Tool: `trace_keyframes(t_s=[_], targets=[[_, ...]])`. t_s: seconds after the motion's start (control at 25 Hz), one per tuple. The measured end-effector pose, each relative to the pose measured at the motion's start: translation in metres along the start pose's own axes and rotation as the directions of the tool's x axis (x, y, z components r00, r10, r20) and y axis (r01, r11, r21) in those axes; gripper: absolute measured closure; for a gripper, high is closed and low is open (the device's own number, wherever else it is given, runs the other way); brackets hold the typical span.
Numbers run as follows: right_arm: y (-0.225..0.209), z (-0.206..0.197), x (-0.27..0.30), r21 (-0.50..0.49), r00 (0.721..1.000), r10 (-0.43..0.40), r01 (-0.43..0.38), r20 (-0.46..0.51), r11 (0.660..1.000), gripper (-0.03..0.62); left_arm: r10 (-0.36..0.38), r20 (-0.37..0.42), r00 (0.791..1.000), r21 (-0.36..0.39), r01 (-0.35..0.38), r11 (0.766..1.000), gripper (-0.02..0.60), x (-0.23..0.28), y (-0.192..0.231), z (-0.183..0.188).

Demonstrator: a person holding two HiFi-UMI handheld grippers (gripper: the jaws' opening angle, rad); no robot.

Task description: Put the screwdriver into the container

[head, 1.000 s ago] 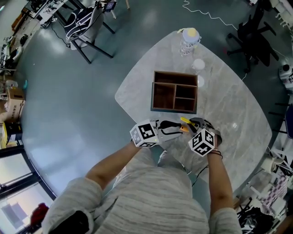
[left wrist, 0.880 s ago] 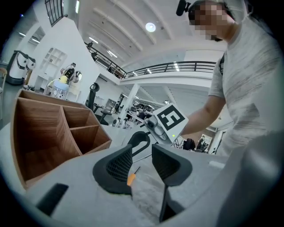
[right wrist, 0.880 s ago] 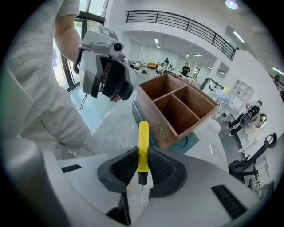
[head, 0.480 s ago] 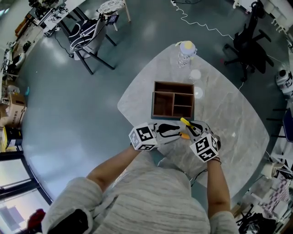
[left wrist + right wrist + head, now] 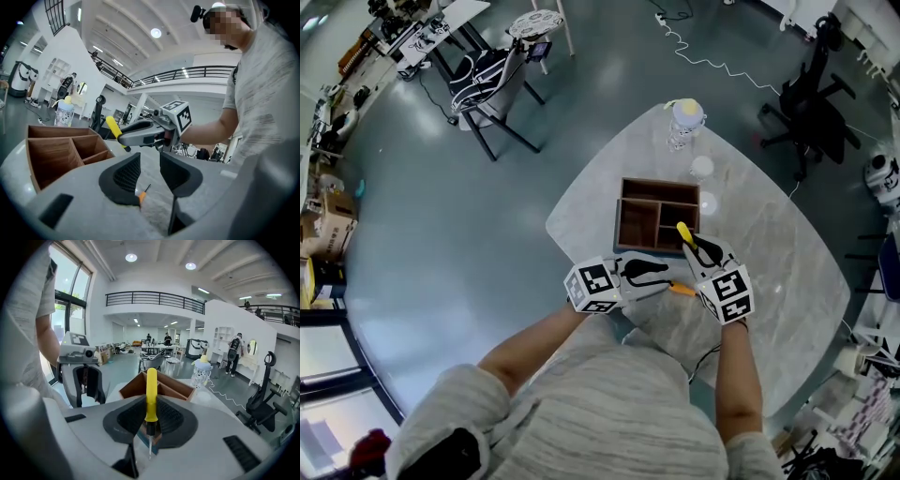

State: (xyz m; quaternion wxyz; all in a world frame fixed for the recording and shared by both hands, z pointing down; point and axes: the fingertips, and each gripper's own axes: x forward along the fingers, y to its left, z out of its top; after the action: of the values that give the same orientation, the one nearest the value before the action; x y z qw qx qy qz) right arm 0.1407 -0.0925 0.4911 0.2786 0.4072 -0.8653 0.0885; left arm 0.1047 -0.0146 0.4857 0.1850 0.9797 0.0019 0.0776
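**Head view:** The right tool (image 5: 698, 248) is closed on the yellow screwdriver (image 5: 683, 231). The screwdriver is in the air just at the near edge of the wooden container (image 5: 623, 217), at about 5 o'clock of the box. It is not inside yet. The left tool (image 5: 652, 274) sits at 9 o'clock of the right one, very near it. A small orange piece (image 5: 682, 290) lies on the tabletop (image 5: 778, 253) at 6 o'clock of the screwdriver. A bottle (image 5: 685, 120) stands at 12 o'clock, past the box. A black chair (image 5: 811, 94) is on the floor at 2 o'clock, well apart.

**Left gripper view:** The left tool's jaws stand apart and have just been closing a little. Nothing is pinched between them. Only the orange piece shows low down on the tabletop.

**Right gripper view:** The pads hold the screwdriver low, near its dark neck. The long handle sticks out toward the box at 12 o'clock.

**What could go wrong:** With so much handle sticking out, the screwdriver could tip or slide in the pads. It could also knock on the near wall or an inner wall of the box. If it is let go too soon, it would likely drop on the tabletop. The left tool is close and could get bumped.
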Motion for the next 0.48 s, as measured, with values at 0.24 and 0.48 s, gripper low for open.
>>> trace_keyframes(t_s=[0.24, 0.48], targets=[[-0.011, 0.028, 0.007, 0.087, 0.995, -0.027, 0.018, 0.100, 0.996, 0.530, 0.005, 0.006, 1.000, 0.003, -0.005, 1.000, 0.443, -0.006, 0.001, 0.004], [-0.022, 0.038, 0.013, 0.190, 0.983, -0.059, 0.025, 0.174, 0.981, 0.530, 0.011, 0.014, 1.000, 0.000, -0.011, 1.000, 0.443, -0.010, 0.002, 0.005]])
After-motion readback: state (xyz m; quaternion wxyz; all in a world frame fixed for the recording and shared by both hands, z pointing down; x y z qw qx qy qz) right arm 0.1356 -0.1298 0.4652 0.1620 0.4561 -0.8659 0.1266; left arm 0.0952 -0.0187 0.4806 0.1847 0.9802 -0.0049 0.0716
